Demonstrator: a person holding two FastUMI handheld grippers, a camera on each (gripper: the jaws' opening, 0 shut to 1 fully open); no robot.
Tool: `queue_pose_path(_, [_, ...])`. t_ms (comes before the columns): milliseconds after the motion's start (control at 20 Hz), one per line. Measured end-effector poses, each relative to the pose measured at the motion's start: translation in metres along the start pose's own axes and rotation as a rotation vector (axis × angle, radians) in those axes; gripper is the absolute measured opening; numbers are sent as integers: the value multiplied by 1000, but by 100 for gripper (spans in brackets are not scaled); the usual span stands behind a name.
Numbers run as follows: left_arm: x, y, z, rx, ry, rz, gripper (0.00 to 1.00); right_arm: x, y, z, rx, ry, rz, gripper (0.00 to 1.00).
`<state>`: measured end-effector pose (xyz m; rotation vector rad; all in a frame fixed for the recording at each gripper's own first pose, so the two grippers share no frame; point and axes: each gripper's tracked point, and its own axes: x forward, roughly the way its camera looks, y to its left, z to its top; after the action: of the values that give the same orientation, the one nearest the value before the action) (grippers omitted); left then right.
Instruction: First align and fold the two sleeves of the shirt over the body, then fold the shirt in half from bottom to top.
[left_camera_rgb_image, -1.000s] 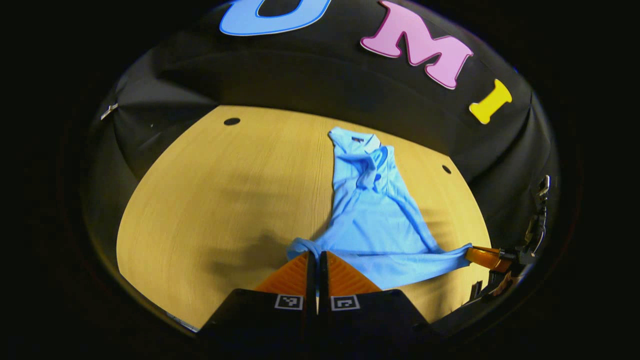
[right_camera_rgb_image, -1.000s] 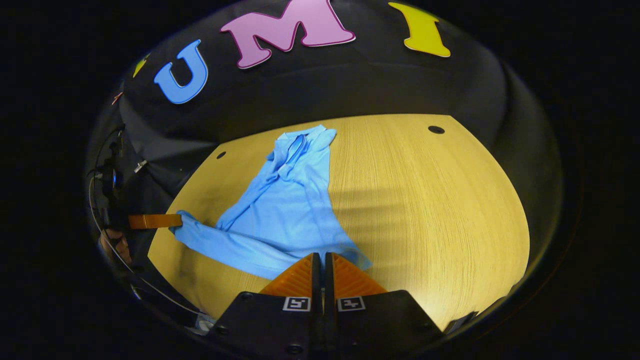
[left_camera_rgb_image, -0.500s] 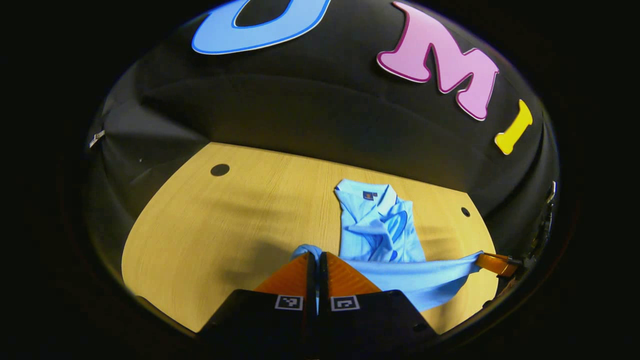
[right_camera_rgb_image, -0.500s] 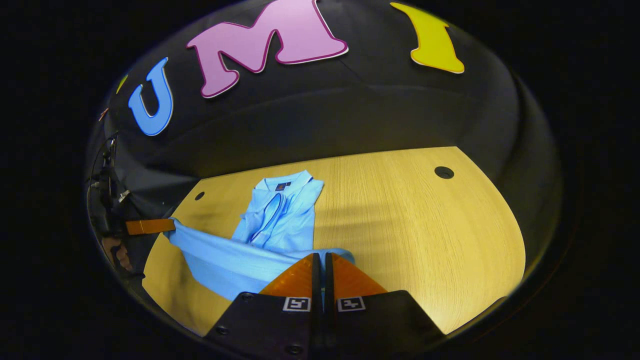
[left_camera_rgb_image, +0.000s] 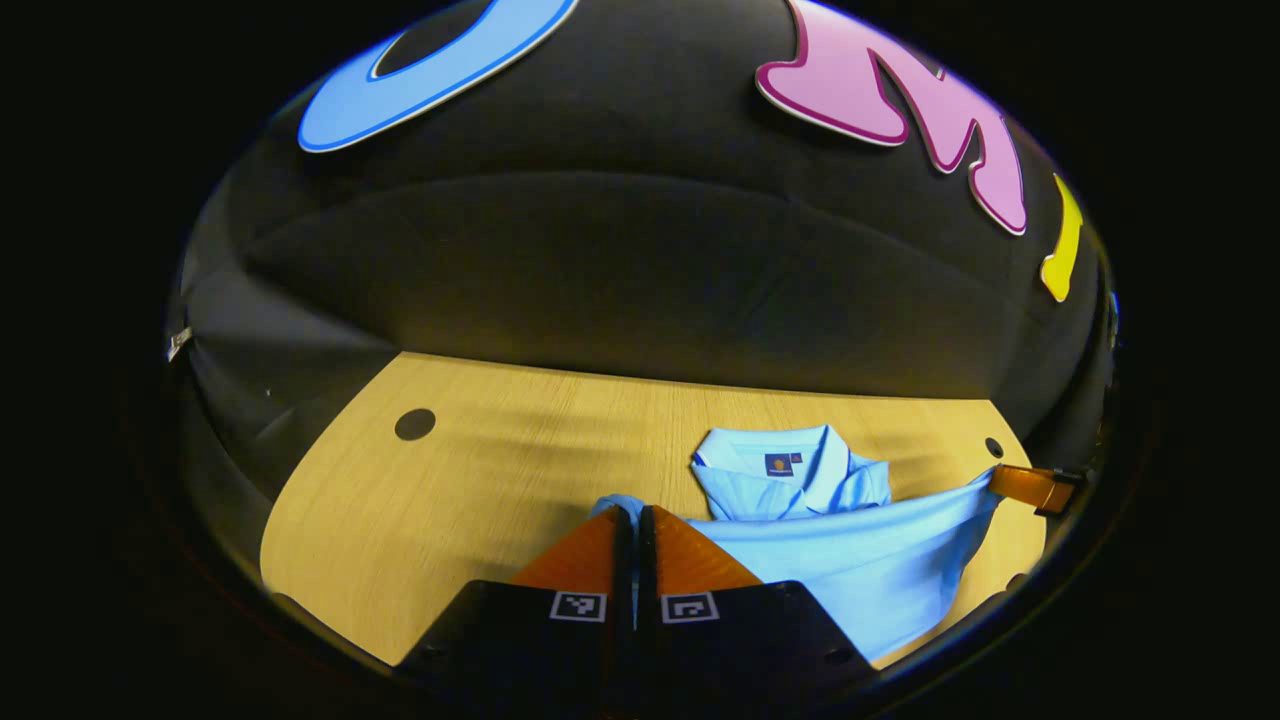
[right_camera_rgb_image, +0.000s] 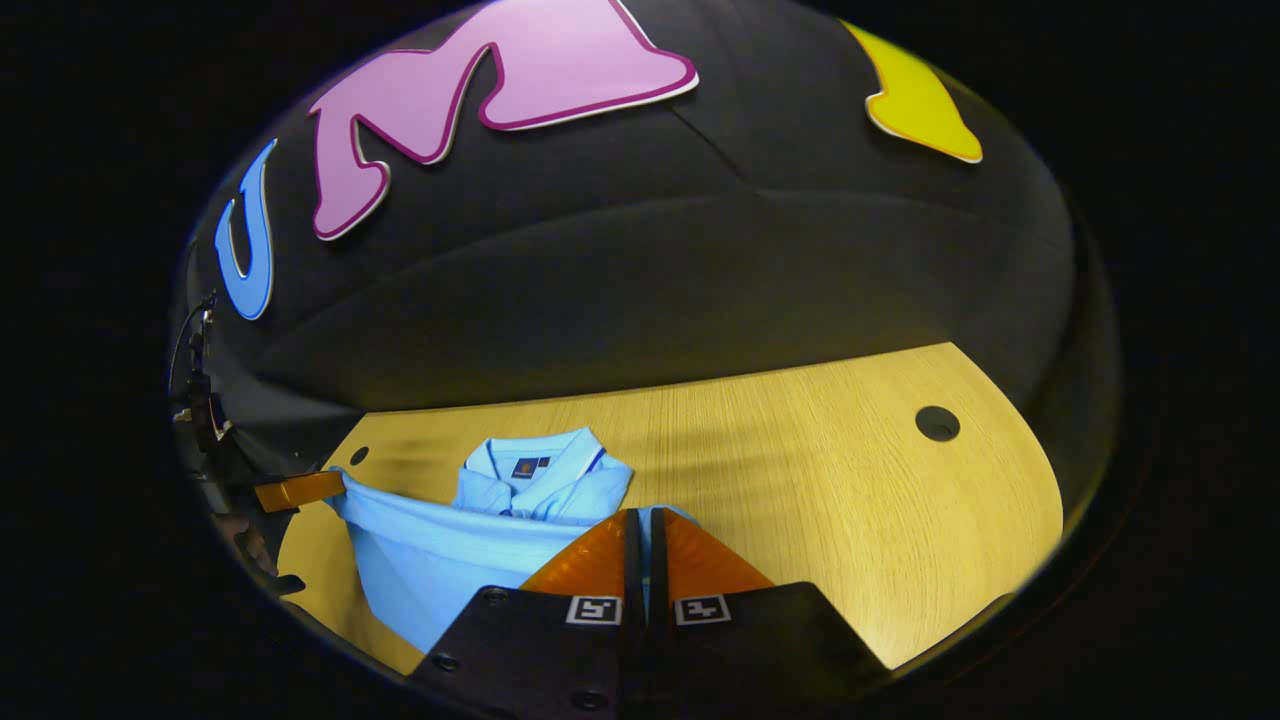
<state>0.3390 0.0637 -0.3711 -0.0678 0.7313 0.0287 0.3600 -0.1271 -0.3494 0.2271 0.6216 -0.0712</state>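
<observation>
1. Left gripper (left_camera_rgb_image: 632, 515): closed tight on the left corner of the shirt's bottom hem, both fingers pressing the light blue cloth; a small fold of cloth visible just above the fingertips.
2. Shirt (left_camera_rgb_image: 850, 560): light blue polo, directly ahead and to the right of the left gripper, hem stretched as a straight band from this gripper across to the other one.
3. Collar (left_camera_rgb_image: 790, 465): lying flat on the wooden table (left_camera_rgb_image: 480, 480), just behind the lifted hem, with a small dark label inside the neck.
4. Right gripper (left_camera_rgb_image: 1030, 487), seen far to the right in the left gripper view: clamped on the other corner of the hem.
5. In the right gripper view, left gripper (right_camera_rgb_image: 300, 490) far to the left, holding its corner; hem running from there to the near fingers.
6. Right gripper (right_camera_rgb_image: 640, 520): closed on the right corner of the hem, cloth squeezed between both fingers.
7. Shirt (right_camera_rgb_image: 440, 560) ahead and to the left of the right gripper; collar (right_camera_rgb_image: 540, 470) just beyond the hem, on the table (right_camera_rgb_image: 850, 520).
8. Round dark hole (right_camera_rgb_image: 937, 423) in the table, ahead and to the right, well apart from the shirt.
</observation>
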Motion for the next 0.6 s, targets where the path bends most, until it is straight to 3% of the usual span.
queue_pose_path(300, [43,5,-4,-7,23,72,6,51,-5,-6,2,22,-28,5])
queue_pose_path(600, [65,3,-10,6,18,96,6,69,-11,-21,-14,46,-38,5])
